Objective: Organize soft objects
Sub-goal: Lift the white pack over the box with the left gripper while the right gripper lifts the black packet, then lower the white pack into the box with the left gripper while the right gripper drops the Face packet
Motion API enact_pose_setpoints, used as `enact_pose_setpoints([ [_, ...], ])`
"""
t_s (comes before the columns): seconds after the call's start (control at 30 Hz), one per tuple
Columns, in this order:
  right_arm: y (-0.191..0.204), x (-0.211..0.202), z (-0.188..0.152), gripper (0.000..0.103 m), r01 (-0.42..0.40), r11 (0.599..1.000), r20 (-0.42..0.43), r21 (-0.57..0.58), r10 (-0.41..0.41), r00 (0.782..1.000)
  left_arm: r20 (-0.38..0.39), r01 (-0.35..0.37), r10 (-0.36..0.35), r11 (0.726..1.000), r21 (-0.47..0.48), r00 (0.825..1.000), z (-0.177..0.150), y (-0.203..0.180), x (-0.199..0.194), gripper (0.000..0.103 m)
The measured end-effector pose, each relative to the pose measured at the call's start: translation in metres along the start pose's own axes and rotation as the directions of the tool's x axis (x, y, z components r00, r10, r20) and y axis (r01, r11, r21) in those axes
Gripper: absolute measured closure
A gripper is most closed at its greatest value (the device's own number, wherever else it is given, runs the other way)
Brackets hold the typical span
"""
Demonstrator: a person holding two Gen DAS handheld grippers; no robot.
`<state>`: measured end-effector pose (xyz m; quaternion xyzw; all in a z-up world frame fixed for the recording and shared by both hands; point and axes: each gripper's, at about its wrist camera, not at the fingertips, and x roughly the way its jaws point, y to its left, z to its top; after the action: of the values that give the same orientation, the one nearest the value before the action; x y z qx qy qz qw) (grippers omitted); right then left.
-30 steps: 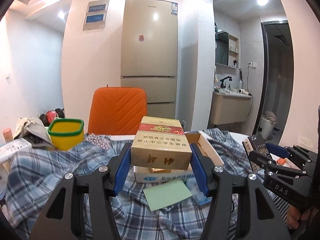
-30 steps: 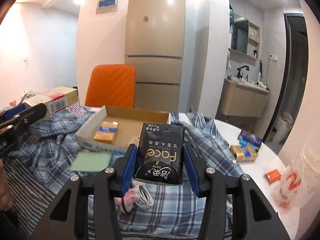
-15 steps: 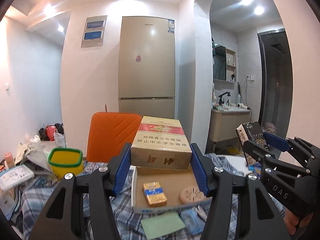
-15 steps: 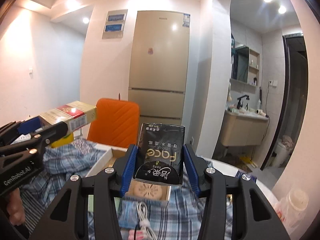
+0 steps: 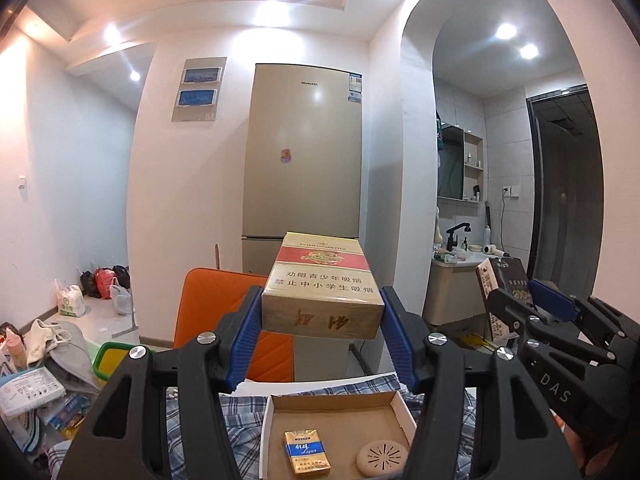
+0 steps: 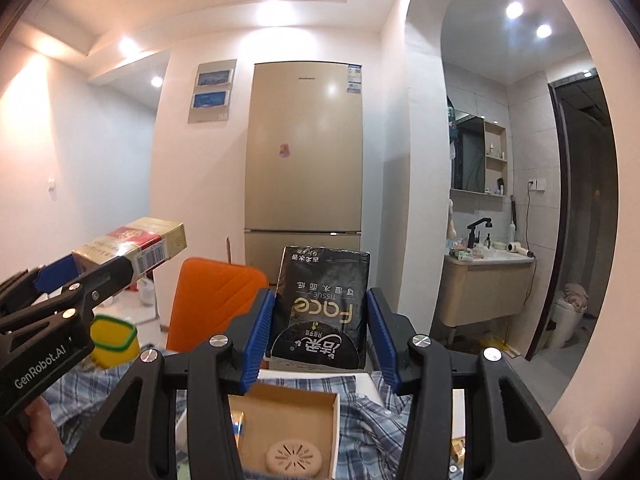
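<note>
My left gripper point(image 5: 321, 322) is shut on a gold and red cigarette carton point(image 5: 322, 284) and holds it high above the table; it also shows in the right wrist view point(image 6: 132, 250). My right gripper point(image 6: 320, 328) is shut on a black tissue pack point(image 6: 320, 308), raised too; the pack shows at the right of the left wrist view point(image 5: 498, 292). Below lies an open cardboard box point(image 5: 336, 412) holding a small blue and gold cigarette pack point(image 5: 306, 452) and a round beige disc point(image 5: 382, 458).
A blue plaid cloth point(image 5: 240, 412) covers the table. An orange chair point(image 5: 216, 308) and a fridge point(image 5: 304, 152) stand behind. A yellow cup with a green rim point(image 6: 114, 340) and clutter point(image 5: 36, 384) lie to the left. A bathroom sink point(image 6: 492, 276) is at right.
Both grippers have lifted and tilted upward with their loads. The box and cloth have dropped to the bottom of both views.
</note>
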<state>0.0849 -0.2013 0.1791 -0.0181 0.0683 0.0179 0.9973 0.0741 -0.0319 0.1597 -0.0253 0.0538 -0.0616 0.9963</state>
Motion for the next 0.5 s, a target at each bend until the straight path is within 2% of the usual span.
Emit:
enact_pose_setpoints([
  [0.1, 0.0, 0.006, -0.002, 0.054, 0.028, 0.999, 0.017, -0.022, -0.027, 0.999, -0.018, -0.003, 0.004, 1.0, 0.011, 1.0, -0.008, 0.0, 0.009, 0.047],
  [0.17, 0.0, 0.011, -0.003, 0.054, 0.016, 1.0, 0.01, -0.005, -0.016, 1.0, -0.037, -0.013, 0.013, 1.0, 0.009, 0.999, -0.013, 0.002, 0.016, 0.047],
  [0.27, 0.002, 0.022, -0.011, 0.054, 0.001, 1.0, -0.018, 0.012, -0.001, 1.0, -0.066, -0.011, 0.009, 0.999, -0.035, 0.998, -0.017, 0.009, 0.027, 0.047],
  [0.4, 0.007, 0.034, -0.022, 0.054, 0.001, 1.0, -0.048, -0.011, -0.001, 0.999, -0.1, -0.02, 0.019, 1.0, -0.01, 0.995, -0.025, 0.01, 0.039, 0.047],
  [0.5, 0.008, 0.047, -0.031, 0.054, -0.008, 1.0, -0.086, -0.001, 0.008, 0.996, -0.156, -0.029, 0.025, 0.999, -0.027, 0.988, -0.031, 0.016, 0.051, 0.047],
])
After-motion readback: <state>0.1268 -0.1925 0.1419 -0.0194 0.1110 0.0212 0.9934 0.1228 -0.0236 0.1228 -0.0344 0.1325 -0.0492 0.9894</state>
